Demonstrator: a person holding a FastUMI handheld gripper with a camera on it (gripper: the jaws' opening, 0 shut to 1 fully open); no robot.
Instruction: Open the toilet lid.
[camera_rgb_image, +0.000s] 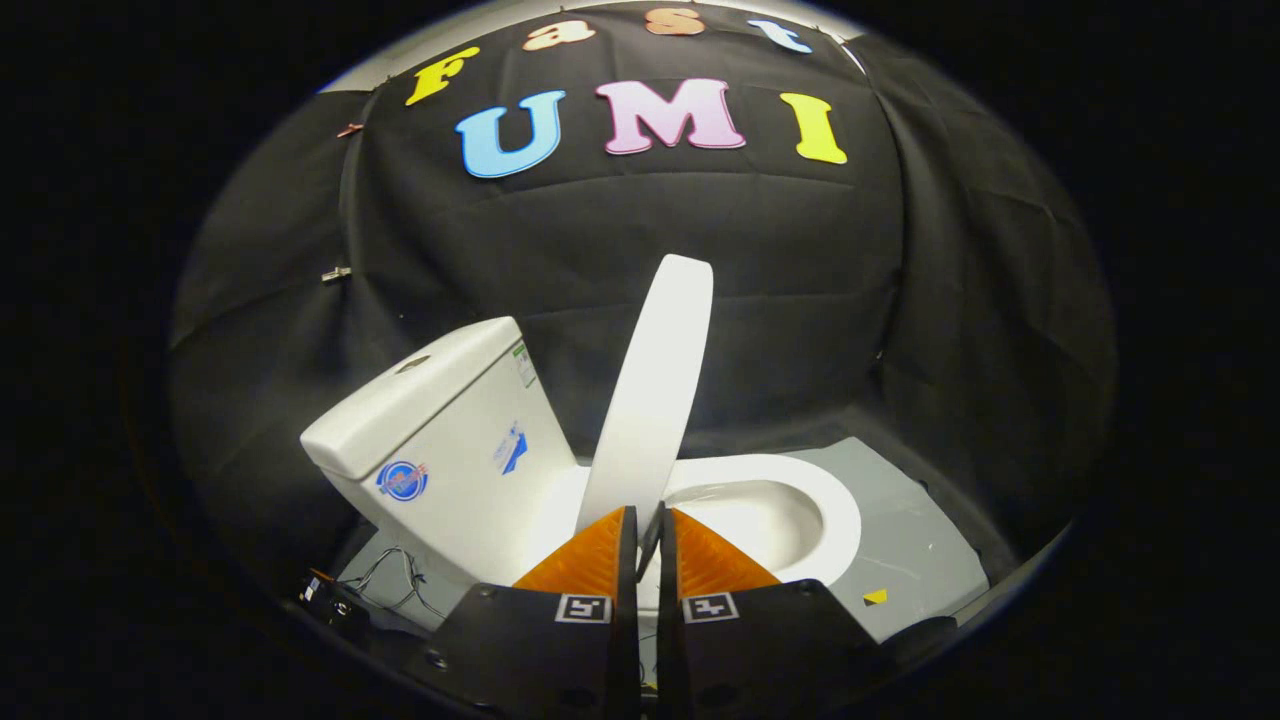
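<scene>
The gripper (648, 512) has its fingers nearly together, just below the raised toilet lid (655, 385), but whether they pinch its edge is unclear. The lid stands steeply above the bowl (830, 500), beside the tank (440, 420). Released too early, it could drop shut.

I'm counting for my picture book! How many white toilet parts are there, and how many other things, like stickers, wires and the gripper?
White toilet parts: 3, namely tank, raised lid, seat
Stickers on the tank: 3
Wire bundles: 1
Yellow floor marks: 1
Grippers: 1, fingers close together at the lid's base
Total: 9
</scene>
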